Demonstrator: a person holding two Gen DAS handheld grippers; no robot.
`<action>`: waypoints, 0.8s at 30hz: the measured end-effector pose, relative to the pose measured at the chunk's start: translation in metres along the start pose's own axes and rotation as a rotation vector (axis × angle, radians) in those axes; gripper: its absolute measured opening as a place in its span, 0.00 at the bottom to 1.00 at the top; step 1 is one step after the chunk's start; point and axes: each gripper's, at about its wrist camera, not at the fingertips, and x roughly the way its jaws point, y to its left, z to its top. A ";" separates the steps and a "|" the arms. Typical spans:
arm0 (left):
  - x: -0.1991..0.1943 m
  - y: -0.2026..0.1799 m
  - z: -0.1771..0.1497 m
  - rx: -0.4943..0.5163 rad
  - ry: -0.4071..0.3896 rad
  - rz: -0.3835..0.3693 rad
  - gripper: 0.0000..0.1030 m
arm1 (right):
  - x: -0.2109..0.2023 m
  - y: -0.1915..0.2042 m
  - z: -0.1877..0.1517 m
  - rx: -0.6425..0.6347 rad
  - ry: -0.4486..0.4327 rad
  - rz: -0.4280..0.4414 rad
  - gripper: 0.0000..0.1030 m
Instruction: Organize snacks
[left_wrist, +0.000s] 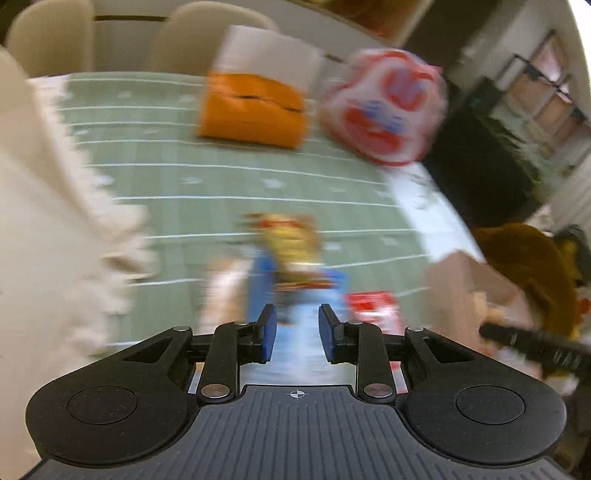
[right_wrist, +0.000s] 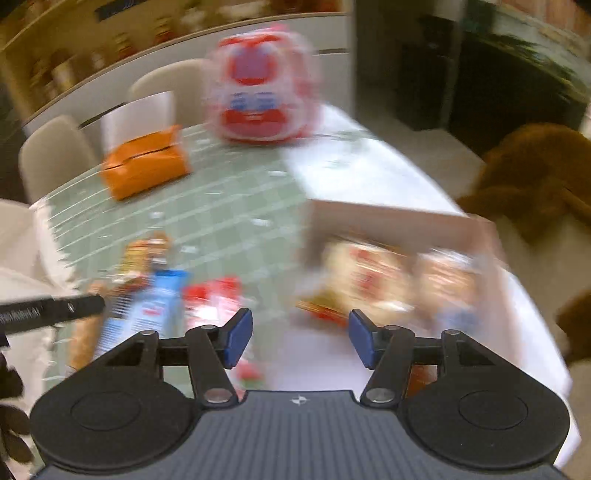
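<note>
Snacks lay in a loose cluster on the near part of the table (left_wrist: 207, 177), which wore a pale green cloth with white grid lines. In my left view, a blue-and-white packet (left_wrist: 295, 295) sat just ahead of my left tool (left_wrist: 297, 332), with a yellow-and-red pack (left_wrist: 288, 236) beyond it and a red-and-white wrapper (left_wrist: 373, 310) to its right. My left tool's blue pads stood narrowly apart and pressed on nothing. My right tool (right_wrist: 301, 338) stood wider, also empty, with bare table between its pads. Just beyond it, an open cardboard box (right_wrist: 388, 218) held several pale wrapped packs with red printing (right_wrist: 365, 273). To its left lay the same blue-and-white packet, a red wrapper (right_wrist: 214, 299) and an orange-brown pack (right_wrist: 144, 254).

Farther back stood an orange pouch (left_wrist: 255, 110) with a white card behind it, and a large red, white and blue bag (left_wrist: 388, 107) beside it.

Everything was smeared by blur, so I could read no labels, and could not tell how many packs the box held. My tools' housings covered the nearest edge of the table and cut off the lower parts of the closest snacks.
</note>
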 end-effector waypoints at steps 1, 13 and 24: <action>0.000 0.009 0.000 -0.001 0.010 0.019 0.28 | 0.010 0.017 0.008 -0.014 0.007 0.024 0.68; 0.011 0.045 -0.001 0.009 0.067 0.028 0.31 | 0.139 0.148 0.065 -0.102 0.165 -0.001 0.70; 0.013 0.051 -0.002 -0.021 0.084 -0.035 0.31 | 0.157 0.122 0.062 -0.181 0.256 0.041 0.49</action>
